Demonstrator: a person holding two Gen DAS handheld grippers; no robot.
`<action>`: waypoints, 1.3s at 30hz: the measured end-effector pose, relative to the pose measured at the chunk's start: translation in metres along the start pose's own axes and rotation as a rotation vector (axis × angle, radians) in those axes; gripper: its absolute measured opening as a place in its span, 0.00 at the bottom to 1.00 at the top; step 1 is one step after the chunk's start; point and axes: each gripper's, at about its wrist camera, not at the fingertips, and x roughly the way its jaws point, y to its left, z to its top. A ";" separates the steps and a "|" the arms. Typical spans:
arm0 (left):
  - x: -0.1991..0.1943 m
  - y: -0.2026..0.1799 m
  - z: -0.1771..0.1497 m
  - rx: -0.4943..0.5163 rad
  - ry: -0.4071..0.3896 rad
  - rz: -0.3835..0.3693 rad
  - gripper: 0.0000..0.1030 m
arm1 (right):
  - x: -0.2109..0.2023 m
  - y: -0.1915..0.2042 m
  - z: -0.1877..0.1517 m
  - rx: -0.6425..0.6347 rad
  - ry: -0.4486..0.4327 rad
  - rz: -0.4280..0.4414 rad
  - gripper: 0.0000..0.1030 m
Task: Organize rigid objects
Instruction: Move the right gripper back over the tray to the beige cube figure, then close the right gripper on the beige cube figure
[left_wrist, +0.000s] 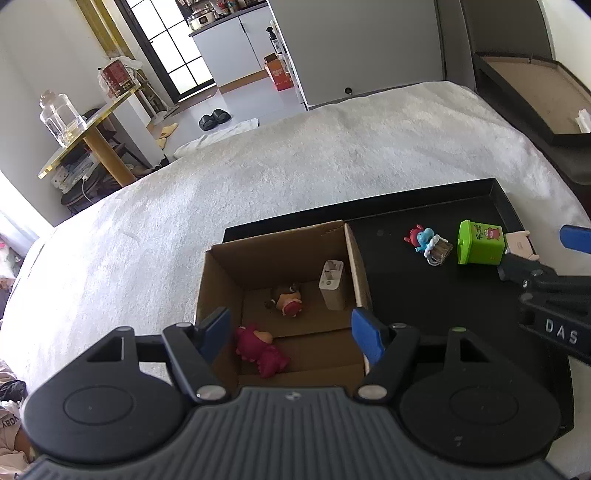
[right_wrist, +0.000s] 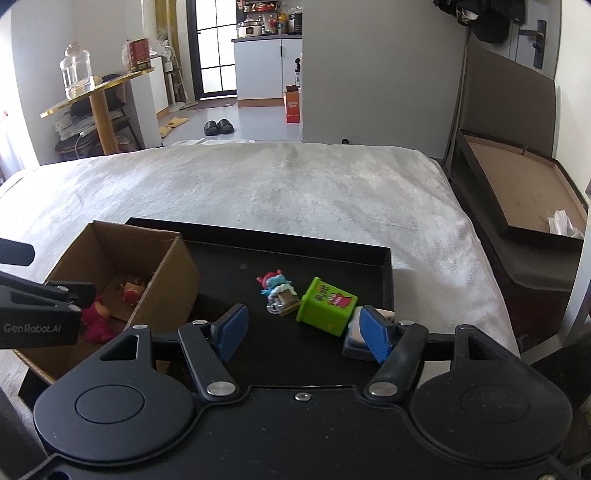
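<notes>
My left gripper (left_wrist: 290, 334) stands open above a cardboard box (left_wrist: 218, 280). Nothing is between its blue pads. In the box lie a magenta toy (left_wrist: 260, 349), a small brown and red figure (left_wrist: 288, 301) and a white block (left_wrist: 332, 284) standing against the right wall. My right gripper (right_wrist: 303, 334) is open over the black tray (right_wrist: 386, 280) and holds nothing. Just ahead of it lies a green toy bin (right_wrist: 327, 306) on its side. A red and blue figurine (right_wrist: 279, 293) lies to the bin's left. A small white and blue object (right_wrist: 354, 341) sits partly behind the right pad.
The tray and the box (right_wrist: 110, 258) rest on a pale plush bed cover (right_wrist: 295, 184). A dark open case (right_wrist: 517, 192) lies right of the bed. A gold side table (right_wrist: 96, 86) with a glass jar stands far left. The left gripper's finger (right_wrist: 55, 291) reaches over the box.
</notes>
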 end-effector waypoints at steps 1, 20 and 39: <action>0.001 -0.002 0.001 0.003 0.002 0.003 0.69 | 0.002 -0.004 -0.001 0.006 0.000 0.001 0.65; 0.025 -0.047 0.026 0.050 -0.007 0.102 0.82 | 0.043 -0.064 -0.014 0.055 0.011 0.023 0.65; 0.056 -0.092 0.044 0.143 0.014 0.096 0.96 | 0.080 -0.070 -0.030 0.095 0.046 0.050 0.46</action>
